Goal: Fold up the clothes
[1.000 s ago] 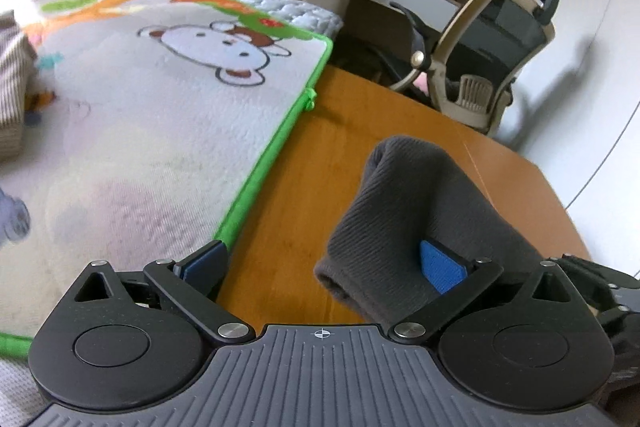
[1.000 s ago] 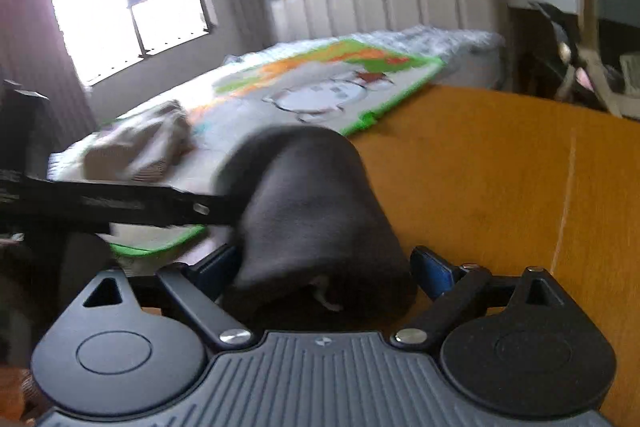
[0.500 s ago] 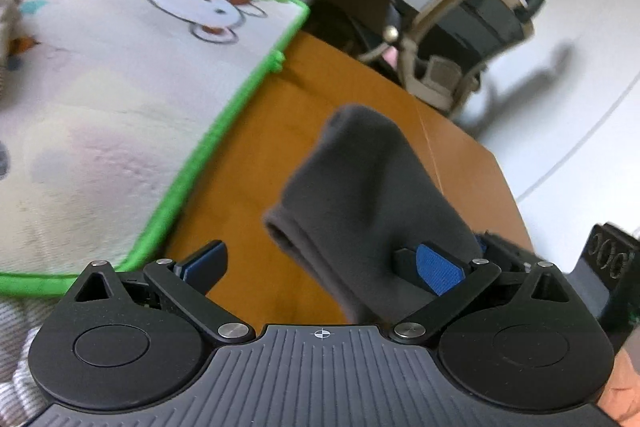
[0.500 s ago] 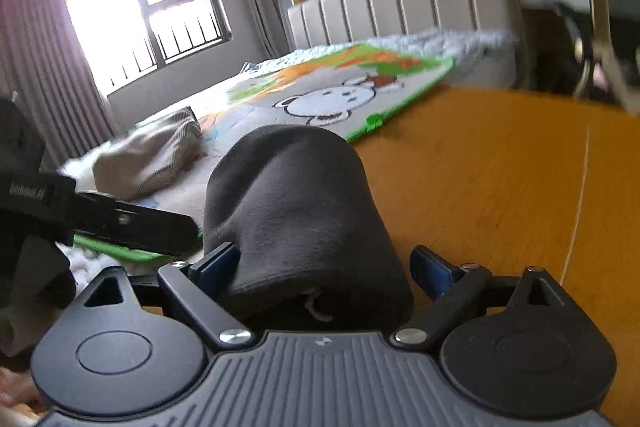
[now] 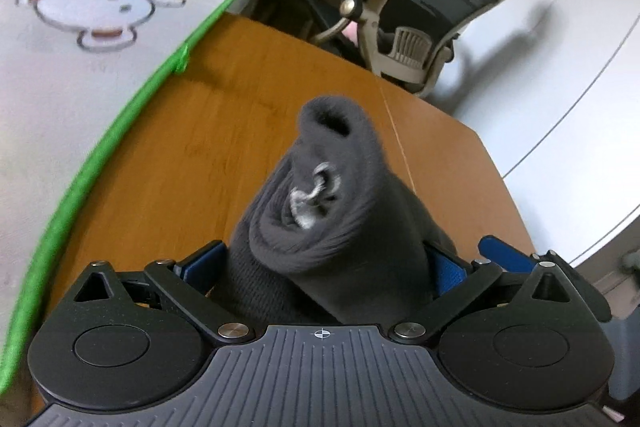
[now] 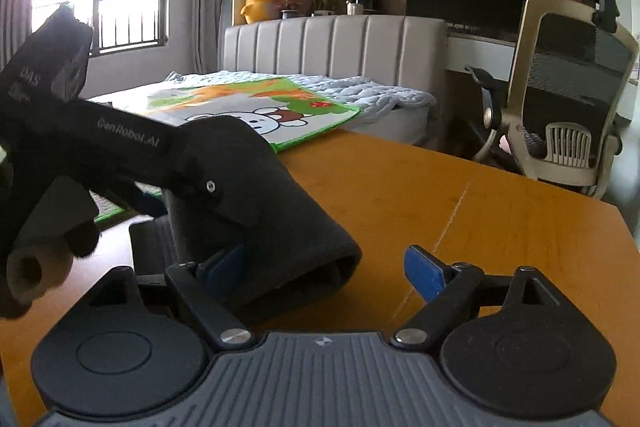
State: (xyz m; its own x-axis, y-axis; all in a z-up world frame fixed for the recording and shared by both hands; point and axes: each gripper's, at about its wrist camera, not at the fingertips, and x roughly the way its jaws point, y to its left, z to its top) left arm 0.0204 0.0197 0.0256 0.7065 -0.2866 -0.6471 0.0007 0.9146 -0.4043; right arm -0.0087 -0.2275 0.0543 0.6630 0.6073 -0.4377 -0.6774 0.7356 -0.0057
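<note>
A dark grey garment (image 5: 344,227), rolled into a thick bundle, lies on the wooden table (image 5: 200,131). In the left wrist view it fills the space between my left gripper's (image 5: 324,263) blue pads, which press its sides. In the right wrist view the same bundle (image 6: 280,227) sits left of centre with the left gripper's black body across it. My right gripper (image 6: 324,267) is open; its left pad (image 6: 224,263) touches the bundle and its right pad (image 6: 424,271) stands free over bare wood.
A cartoon mat with a green border (image 5: 100,27) covers the bed to the left and overlaps the table edge. An office chair (image 6: 568,99) stands beyond the table's far right. A headboard (image 6: 332,43) and a shelf with a yellow plush lie behind.
My left gripper has moved over the grey bundle and closed in on it. My right gripper, earlier around the bundle, has opened and shifted right, so the bundle now lies at its left pad.
</note>
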